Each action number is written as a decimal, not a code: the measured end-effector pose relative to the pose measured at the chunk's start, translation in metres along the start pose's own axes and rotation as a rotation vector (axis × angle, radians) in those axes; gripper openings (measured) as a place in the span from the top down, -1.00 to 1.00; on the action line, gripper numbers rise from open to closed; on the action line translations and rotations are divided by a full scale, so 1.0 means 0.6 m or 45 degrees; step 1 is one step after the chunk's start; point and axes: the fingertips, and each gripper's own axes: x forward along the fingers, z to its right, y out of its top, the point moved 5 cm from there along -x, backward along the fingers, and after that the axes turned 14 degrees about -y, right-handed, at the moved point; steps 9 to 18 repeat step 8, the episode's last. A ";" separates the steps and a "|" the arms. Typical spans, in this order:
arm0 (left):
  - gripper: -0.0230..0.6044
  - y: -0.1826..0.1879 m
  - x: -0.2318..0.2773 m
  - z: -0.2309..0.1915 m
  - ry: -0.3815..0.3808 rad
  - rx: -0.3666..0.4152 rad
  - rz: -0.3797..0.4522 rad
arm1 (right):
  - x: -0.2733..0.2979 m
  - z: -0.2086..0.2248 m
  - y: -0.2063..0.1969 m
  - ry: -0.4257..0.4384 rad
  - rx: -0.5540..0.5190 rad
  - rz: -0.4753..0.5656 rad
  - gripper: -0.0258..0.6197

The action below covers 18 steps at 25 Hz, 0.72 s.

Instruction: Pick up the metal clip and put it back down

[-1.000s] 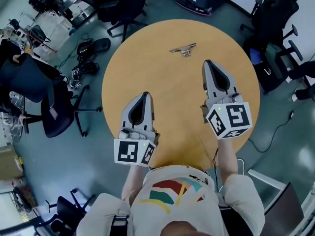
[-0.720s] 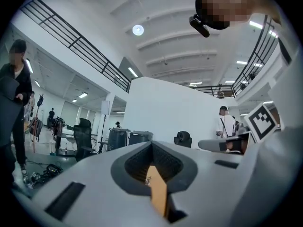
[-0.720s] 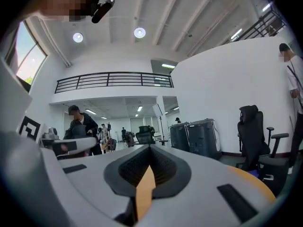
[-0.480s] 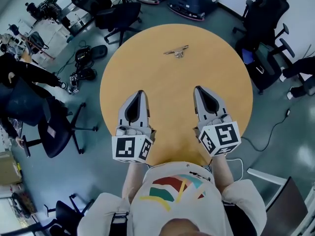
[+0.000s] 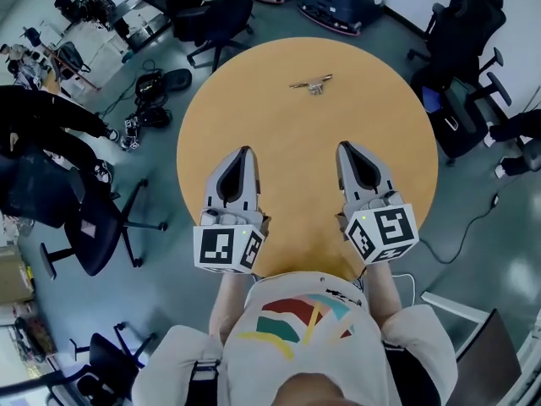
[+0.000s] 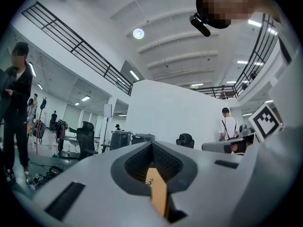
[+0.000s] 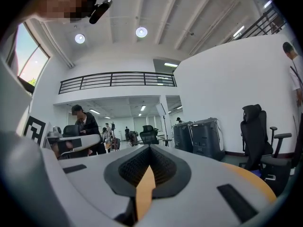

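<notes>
Now that the right tongs [image 5: 352, 152] have retreated beside the left tongs [image 5: 244, 155], both closed and empty, the clip [image 5: 313, 84] lies released near the table's [image 5: 287, 134] far edge.

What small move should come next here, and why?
Probably open the right hand-held gripper and start reaching forward: its jaws are shut on nothing, and the small silver metal clip lies well ahead of it on the round wooden table.
</notes>
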 end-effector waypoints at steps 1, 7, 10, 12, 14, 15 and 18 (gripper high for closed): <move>0.79 0.001 0.000 0.000 0.001 -0.001 0.000 | 0.001 -0.001 0.001 0.005 0.001 -0.001 0.88; 0.79 0.008 -0.001 0.004 0.002 -0.008 0.001 | -0.006 -0.007 0.007 0.017 -0.003 -0.007 0.88; 0.79 0.009 -0.002 0.005 0.001 -0.009 0.003 | -0.008 -0.009 0.008 0.017 -0.004 -0.007 0.88; 0.79 0.009 -0.002 0.005 0.001 -0.009 0.003 | -0.008 -0.009 0.008 0.017 -0.004 -0.007 0.88; 0.79 0.009 -0.002 0.005 0.001 -0.009 0.003 | -0.008 -0.009 0.008 0.017 -0.004 -0.007 0.88; 0.79 0.009 -0.002 0.005 0.001 -0.009 0.003 | -0.008 -0.009 0.008 0.017 -0.004 -0.007 0.88; 0.79 0.009 -0.002 0.005 0.001 -0.009 0.003 | -0.008 -0.009 0.008 0.017 -0.004 -0.007 0.88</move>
